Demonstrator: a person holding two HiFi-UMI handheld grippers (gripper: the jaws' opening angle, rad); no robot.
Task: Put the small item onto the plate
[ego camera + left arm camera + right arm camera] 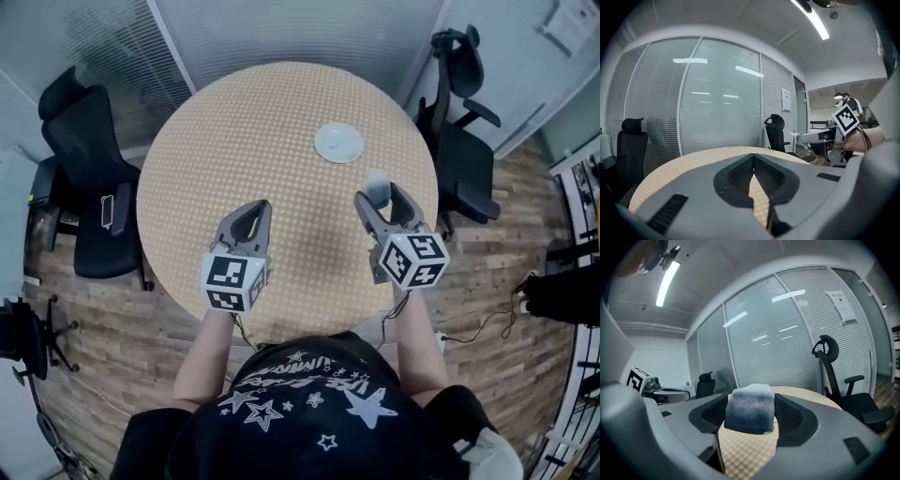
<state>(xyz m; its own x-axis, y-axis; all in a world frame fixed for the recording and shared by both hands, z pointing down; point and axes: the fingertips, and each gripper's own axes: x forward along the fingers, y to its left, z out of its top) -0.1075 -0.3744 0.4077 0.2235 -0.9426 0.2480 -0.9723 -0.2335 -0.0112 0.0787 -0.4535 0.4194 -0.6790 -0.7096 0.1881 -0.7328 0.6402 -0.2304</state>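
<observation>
Round yellow-checked table (234, 141), slatted glass wall (281, 28). White round plate (338, 142): head view only. Right gripper (380, 194) pinches bluish-grey soft block (377, 183); left gripper (255, 205) closed.

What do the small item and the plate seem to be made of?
Item: probably sponge or foam; matte grey-blue, with a grainy, speckled surface and rounded edges.
Plate: smooth and white, perhaps ceramic or plastic; too small to tell.

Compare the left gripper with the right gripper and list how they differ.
The left gripper has jaws touching at the tips, nothing between them; the right gripper is shut on the small grey-blue item. The right gripper sits nearer the white plate than the left gripper. Both are grey, carry a marker cube and hover over the round table.
</observation>
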